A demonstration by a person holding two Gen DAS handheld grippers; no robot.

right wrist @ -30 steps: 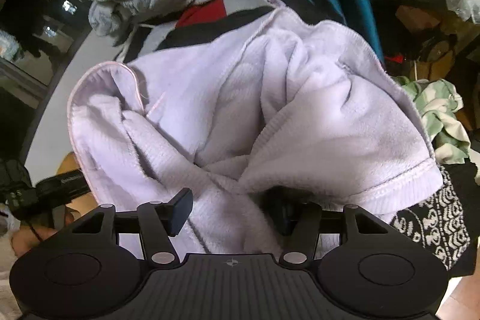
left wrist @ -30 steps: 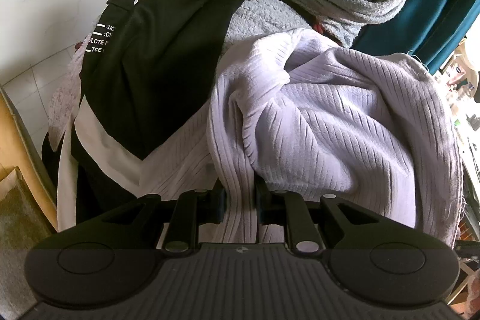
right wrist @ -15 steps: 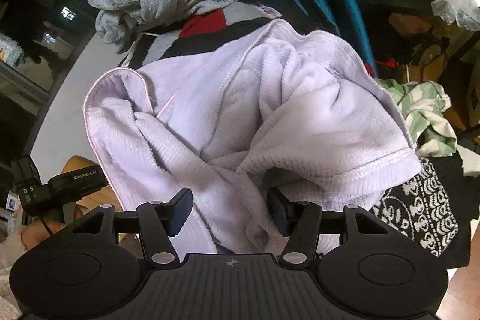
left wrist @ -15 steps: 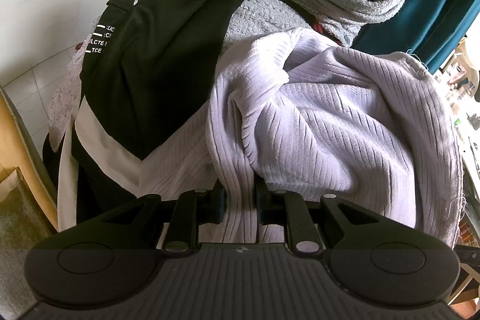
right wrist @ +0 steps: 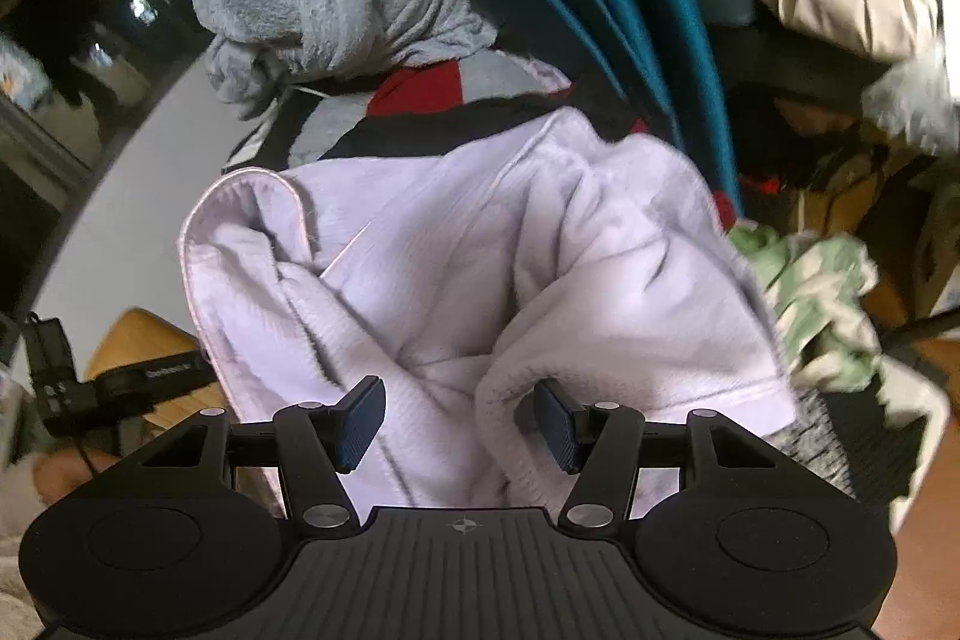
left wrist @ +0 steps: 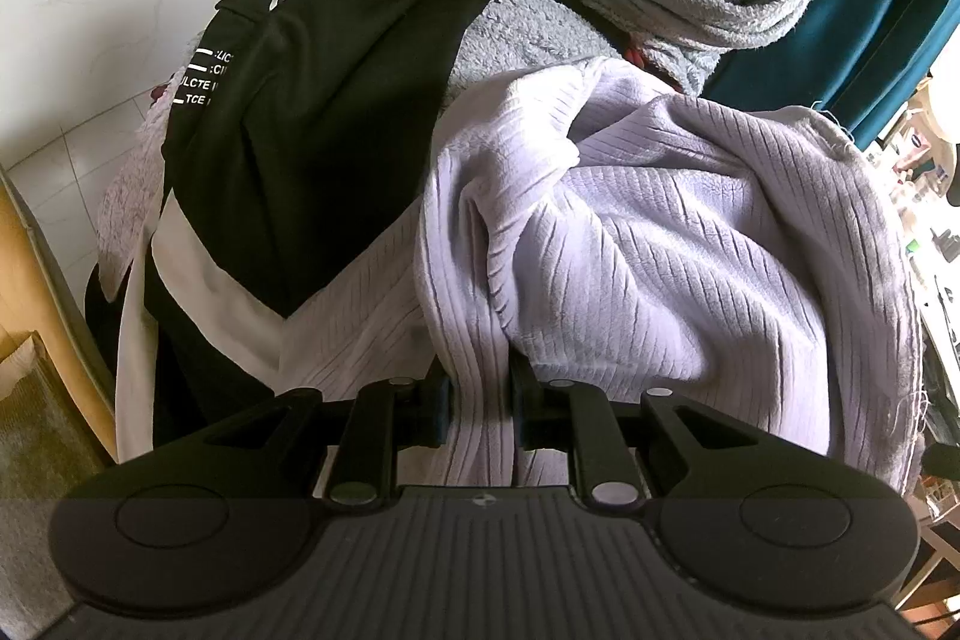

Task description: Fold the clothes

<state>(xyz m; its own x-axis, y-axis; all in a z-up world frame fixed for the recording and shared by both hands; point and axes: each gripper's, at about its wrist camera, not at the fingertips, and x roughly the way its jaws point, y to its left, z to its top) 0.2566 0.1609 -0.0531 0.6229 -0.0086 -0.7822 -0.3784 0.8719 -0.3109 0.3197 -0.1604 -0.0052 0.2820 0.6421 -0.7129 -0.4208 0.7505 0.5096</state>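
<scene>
right hand-held gripper [right wrist: 459, 421] newly opened, lilac garment [right wrist: 480, 250] released

L gripper [left wrist: 479, 403]: jaws pinched tight on a lilac ribbed garment [left wrist: 690, 244] fold. R gripper [right wrist: 459, 415]: jaws spread wide, gripping nothing.

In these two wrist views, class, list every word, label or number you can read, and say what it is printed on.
":LIC", ":CI", "ULCTE", "TCE": white print, cut off by a fold, on the black garment.
"R": end of a hidden word near its white stripes.
White lettering on the black device at the lower left of the right wrist view: too blurred to read.
Lilac garment: no text.
</scene>
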